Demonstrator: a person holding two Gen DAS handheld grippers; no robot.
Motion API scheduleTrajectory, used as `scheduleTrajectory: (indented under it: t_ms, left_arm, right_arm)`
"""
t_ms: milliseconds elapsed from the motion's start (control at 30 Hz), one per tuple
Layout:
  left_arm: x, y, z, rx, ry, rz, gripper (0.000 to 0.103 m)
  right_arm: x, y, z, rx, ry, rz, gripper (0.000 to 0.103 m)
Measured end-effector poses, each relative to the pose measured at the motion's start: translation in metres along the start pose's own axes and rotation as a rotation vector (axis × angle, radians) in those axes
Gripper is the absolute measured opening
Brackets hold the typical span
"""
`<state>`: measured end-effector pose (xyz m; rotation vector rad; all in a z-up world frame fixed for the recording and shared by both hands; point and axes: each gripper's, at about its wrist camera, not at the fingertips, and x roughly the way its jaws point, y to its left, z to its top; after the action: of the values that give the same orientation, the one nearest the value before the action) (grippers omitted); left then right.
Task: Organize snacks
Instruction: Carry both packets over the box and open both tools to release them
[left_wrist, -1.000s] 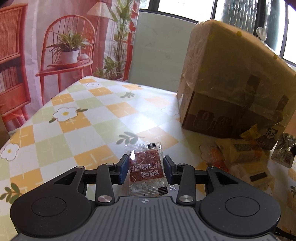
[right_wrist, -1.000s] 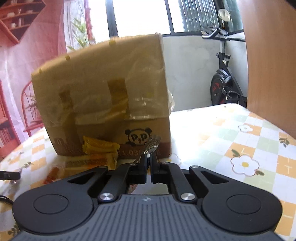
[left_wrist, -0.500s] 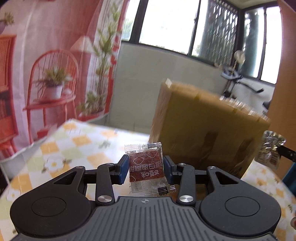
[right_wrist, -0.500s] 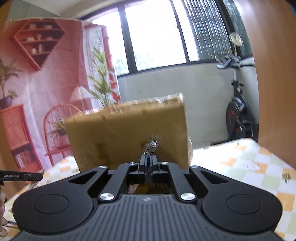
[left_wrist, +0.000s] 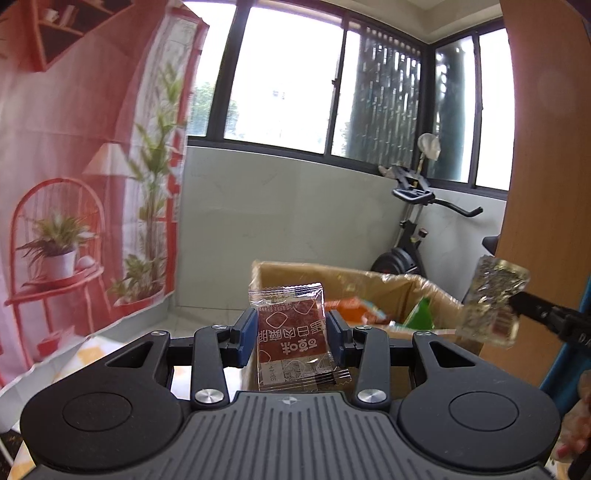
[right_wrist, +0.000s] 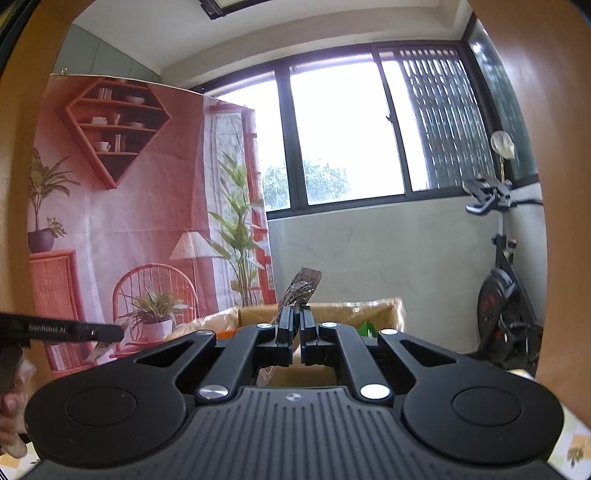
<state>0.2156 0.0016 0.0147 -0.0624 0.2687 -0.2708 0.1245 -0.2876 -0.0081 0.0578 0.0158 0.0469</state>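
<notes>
My left gripper (left_wrist: 291, 334) is shut on a red snack packet (left_wrist: 293, 339) and holds it upright, raised above the near rim of an open cardboard box (left_wrist: 373, 280). Several snack packs (left_wrist: 364, 309) lie inside the box. My right gripper (right_wrist: 296, 328) is shut on a clear crinkly snack packet (right_wrist: 300, 288), seen edge-on, also raised over the box (right_wrist: 351, 308). That packet (left_wrist: 493, 304) and the right gripper's fingers (left_wrist: 535, 312) show at the right of the left wrist view. The left gripper's fingers (right_wrist: 74, 329) show at the left of the right wrist view.
A flowered tablecloth (left_wrist: 90, 349) shows at the lower left below the box. A wooden panel (left_wrist: 543, 184) stands close on the right. An exercise bike (left_wrist: 413, 236) is behind the box by the window wall. A red printed backdrop (left_wrist: 74, 166) hangs at the left.
Both grippers have risen with their packets from table height to above the box. The box's open top and its contents are now in view. The table has dropped out of sight.
</notes>
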Motion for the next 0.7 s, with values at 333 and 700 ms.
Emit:
scheduleTrajectory:
  t_ms: [333,700]
  left_arm:
    - [0.085,-0.012,0.034,0.017,0.027,-0.037,0.043]
    - [0.157,-0.018,0.046,0.086,0.163,-0.019,0.067]
  right_arm:
    - [0.088,-0.025,0.013,-0.083,0.044,-0.048,0.004]
    - [0.171,-0.046,-0.011,-0.016,0.258,-0.113,0.009]
